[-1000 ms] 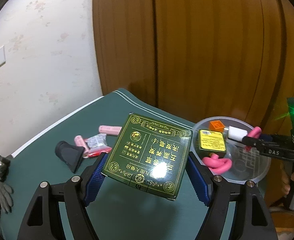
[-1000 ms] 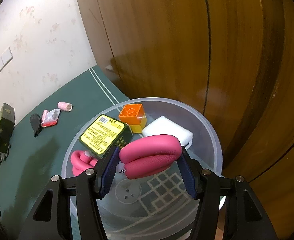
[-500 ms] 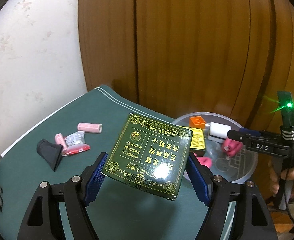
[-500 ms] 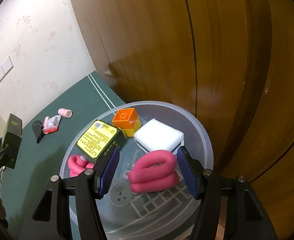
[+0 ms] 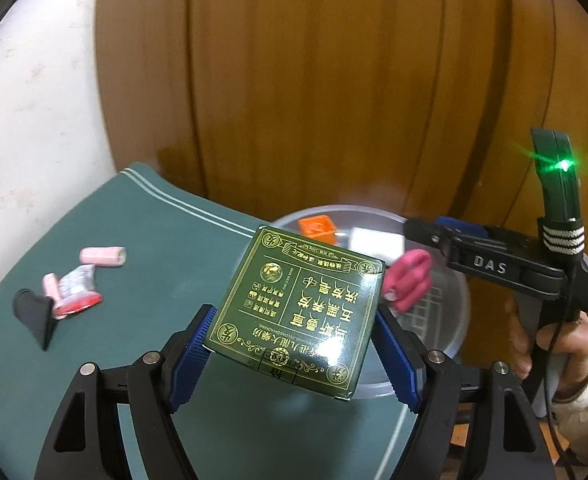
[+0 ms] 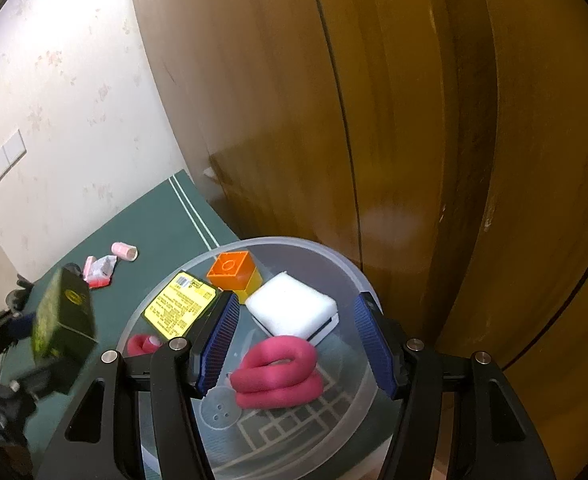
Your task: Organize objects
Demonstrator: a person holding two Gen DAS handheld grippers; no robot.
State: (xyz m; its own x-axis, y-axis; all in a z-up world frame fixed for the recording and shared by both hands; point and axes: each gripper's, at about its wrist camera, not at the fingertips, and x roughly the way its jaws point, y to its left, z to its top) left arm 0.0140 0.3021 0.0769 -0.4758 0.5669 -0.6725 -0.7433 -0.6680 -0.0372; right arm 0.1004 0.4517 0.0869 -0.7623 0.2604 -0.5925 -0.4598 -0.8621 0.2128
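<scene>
My left gripper [image 5: 294, 344] is shut on a dark green box with gold print [image 5: 298, 312] and holds it in the air at the near rim of a clear round tub [image 5: 450, 344]. The box also shows at the left of the right wrist view [image 6: 64, 320]. My right gripper [image 6: 294, 344] is open and empty above the tub [image 6: 358, 280]. Below it in the tub lies a pink foam loop [image 6: 280, 378], with a white sponge [image 6: 292, 306], an orange block [image 6: 230, 270], a yellow-labelled box [image 6: 180, 310] and another pink piece [image 6: 142, 344].
On the green table [image 5: 166, 248] to the left lie a pink roll [image 5: 102, 256], a small pink and red packet [image 5: 72, 288] and a black cone-shaped piece [image 5: 34, 312]. A wooden wardrobe [image 5: 334, 80] stands right behind the tub. A wall is at the left.
My right gripper opened and let the pink foam loop drop into the tub, then rose. My left gripper carried the green box right, up to the tub.
</scene>
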